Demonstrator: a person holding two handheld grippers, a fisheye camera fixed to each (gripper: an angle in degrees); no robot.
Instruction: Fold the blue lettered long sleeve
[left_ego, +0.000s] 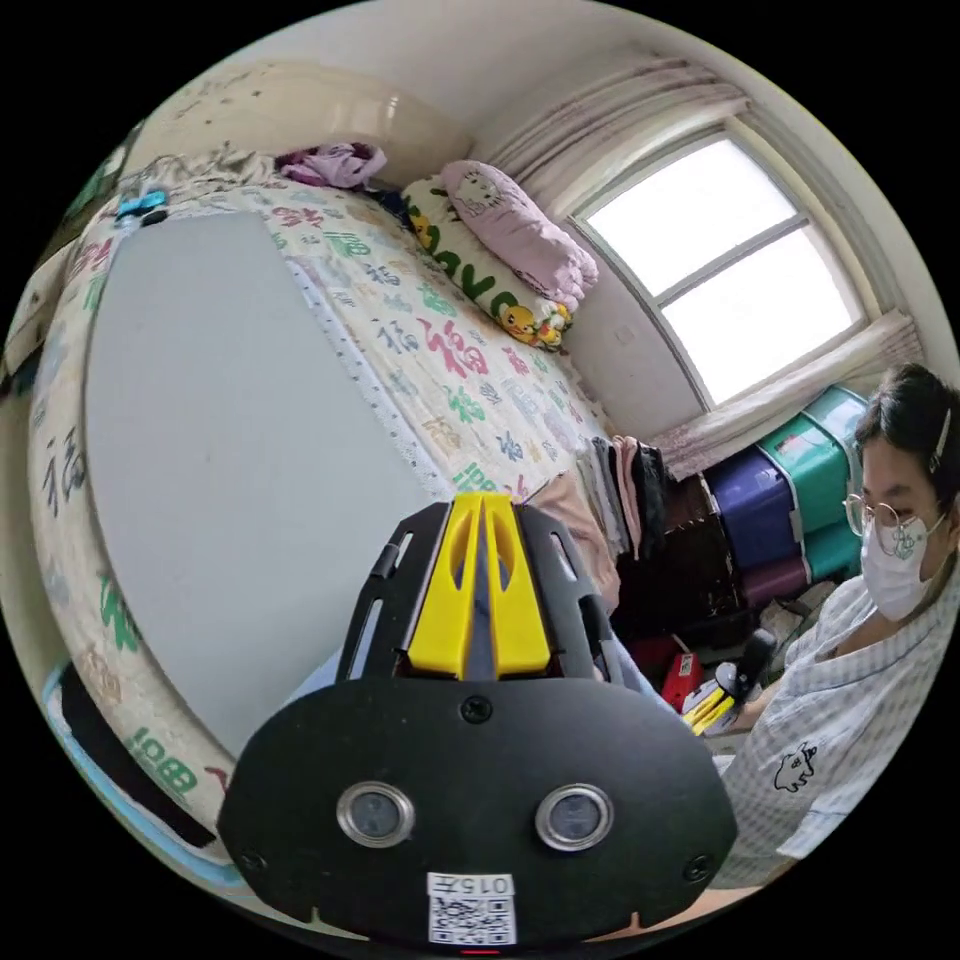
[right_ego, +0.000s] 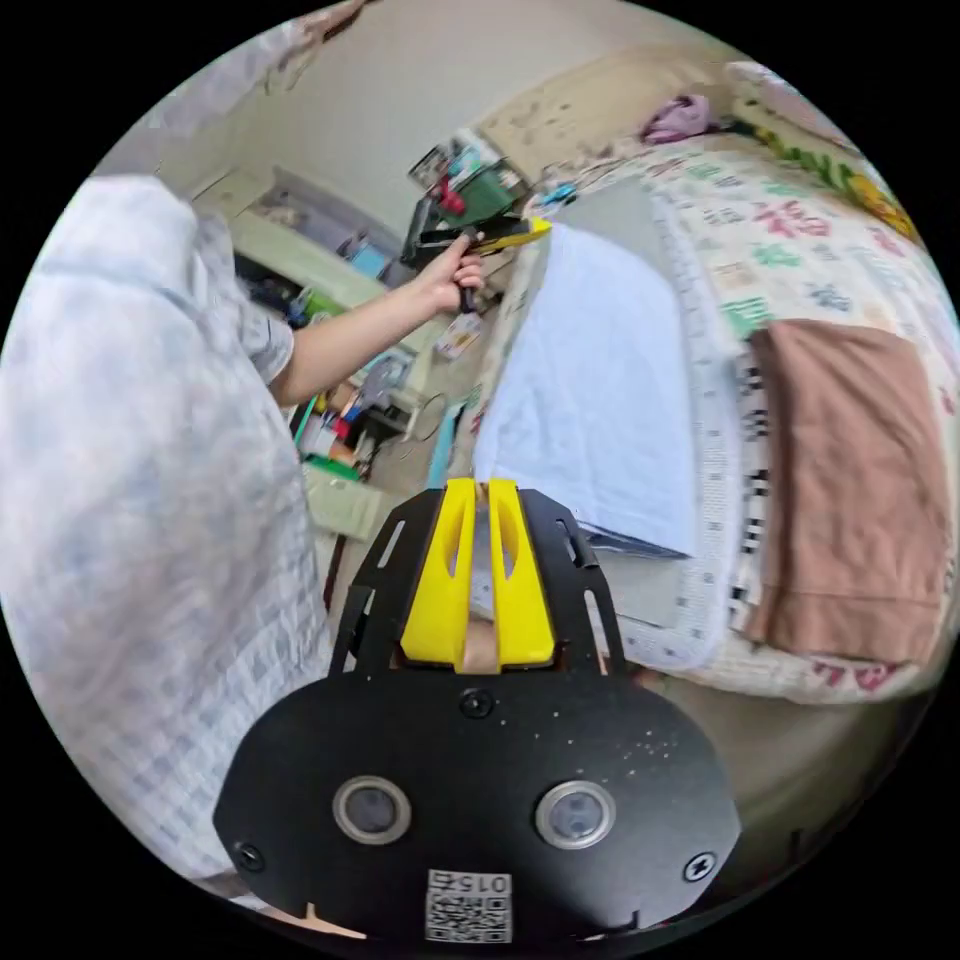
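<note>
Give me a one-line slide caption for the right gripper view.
Both grippers, left and right, hold the light blue garment stretched along the bed edge beside a folded brown cloth.

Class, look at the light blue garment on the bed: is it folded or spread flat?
Folded, partly at least: the light blue garment lies as a neat rectangle, with a darker layer showing under its near edge. Both grippers hold its corners.

Person's checked pale shirt (right_ego: 130, 520) blurs near the lens; black gripper housing (right_ego: 480, 800) hides the pale blue garment's (right_ego: 600, 400) near edge.
</note>
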